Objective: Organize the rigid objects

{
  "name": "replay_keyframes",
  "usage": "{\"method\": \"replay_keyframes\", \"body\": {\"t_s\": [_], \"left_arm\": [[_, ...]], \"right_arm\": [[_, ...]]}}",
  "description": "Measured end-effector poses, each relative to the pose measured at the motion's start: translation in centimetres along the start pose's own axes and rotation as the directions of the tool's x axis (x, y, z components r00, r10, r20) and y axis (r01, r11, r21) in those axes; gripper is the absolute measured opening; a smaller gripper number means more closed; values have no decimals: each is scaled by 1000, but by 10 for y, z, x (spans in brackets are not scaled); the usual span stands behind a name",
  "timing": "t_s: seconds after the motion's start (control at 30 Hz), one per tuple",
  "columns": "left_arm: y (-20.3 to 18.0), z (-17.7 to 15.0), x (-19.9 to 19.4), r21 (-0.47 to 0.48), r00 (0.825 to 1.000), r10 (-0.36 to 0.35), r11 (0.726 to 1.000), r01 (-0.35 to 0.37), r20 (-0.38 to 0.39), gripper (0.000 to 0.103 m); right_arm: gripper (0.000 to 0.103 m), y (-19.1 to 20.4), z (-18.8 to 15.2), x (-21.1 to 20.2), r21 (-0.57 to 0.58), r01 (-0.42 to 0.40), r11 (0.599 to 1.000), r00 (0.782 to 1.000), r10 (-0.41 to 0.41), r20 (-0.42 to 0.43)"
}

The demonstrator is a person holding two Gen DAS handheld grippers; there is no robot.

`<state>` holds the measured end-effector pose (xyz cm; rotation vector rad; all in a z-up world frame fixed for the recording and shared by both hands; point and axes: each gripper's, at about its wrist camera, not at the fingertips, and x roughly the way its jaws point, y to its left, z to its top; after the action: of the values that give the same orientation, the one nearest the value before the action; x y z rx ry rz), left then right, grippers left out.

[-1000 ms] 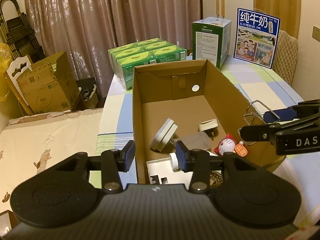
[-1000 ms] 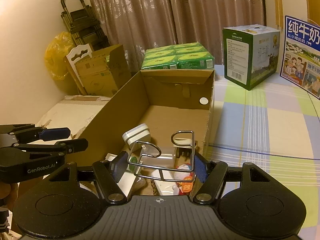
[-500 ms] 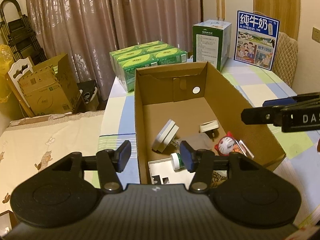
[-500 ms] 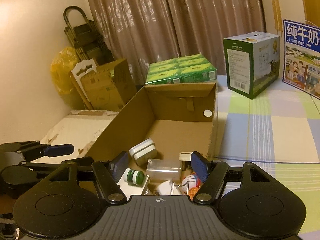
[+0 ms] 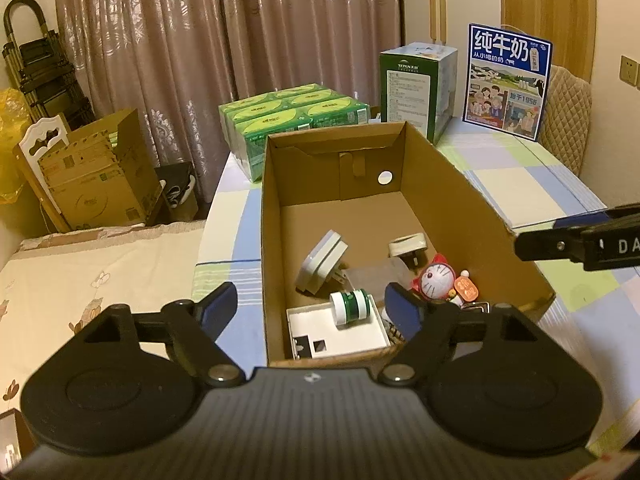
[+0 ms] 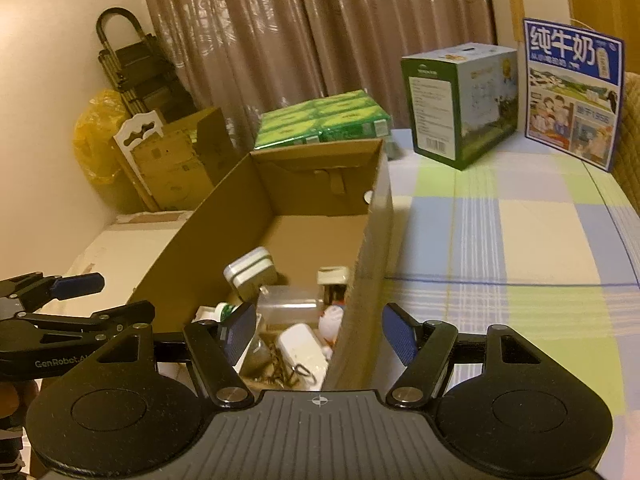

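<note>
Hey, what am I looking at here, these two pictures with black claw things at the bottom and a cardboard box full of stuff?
No robot here: a person holds a two-finger gripper in each hand, each with a wide-angle camera looking along its fingers. One picture comes from the left gripper, the other from the right gripper; each also glimpses the other at its edge. Both hover over an open cardboard box on a checked tablecloth. Inside lie a white and green bottle, a white adapter, a smaller plug, a cat figurine and a flat white box. Neither gripper holds anything; the left one's jaws are opening, the right one's stand open. Green cartons and a milk box stand behind.
</note>
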<state>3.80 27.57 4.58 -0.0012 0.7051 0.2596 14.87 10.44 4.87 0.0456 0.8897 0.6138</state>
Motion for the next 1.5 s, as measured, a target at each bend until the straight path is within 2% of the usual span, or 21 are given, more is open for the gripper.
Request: {"method": "replay_keyframes", "body": {"t_s": [0.17, 0.43, 0.5, 0.57, 0.83, 1.03, 1.5], "left_arm": [[-1, -3, -9, -12, 1000, -3, 1000, 3, -3, 89], [-9, -9, -22, -33, 1000, -17, 999, 17, -12, 98], [-9, -10, -26, -42, 1000, -17, 999, 17, -11, 99], [-9, -11, -30, -47, 1000, -15, 999, 14, -12, 100], [-7, -15, -44, -70, 1000, -17, 997, 16, -23, 100], [-6, -20, -56, -87, 1000, 10, 996, -12, -24, 100], [-12, -32, -82, -142, 1000, -1, 990, 1, -5, 100]], "right_arm": [[69, 2, -10, -12, 4, 27, 1000, 1000, -27, -1], [82, 12, -22, -25, -8, 50, 999, 999, -50, -8], [90, 17, -24, -28, -28, 61, 998, 998, -61, -6], [92, 19, -25, -32, -41, 66, 997, 998, -66, 2], [92, 28, -28, -47, -47, 92, 995, 996, -92, 9], [92, 28, -34, -60, -28, 101, 994, 995, -101, 7], [92, 38, -44, -91, -56, 130, 990, 991, -128, 36]]}}
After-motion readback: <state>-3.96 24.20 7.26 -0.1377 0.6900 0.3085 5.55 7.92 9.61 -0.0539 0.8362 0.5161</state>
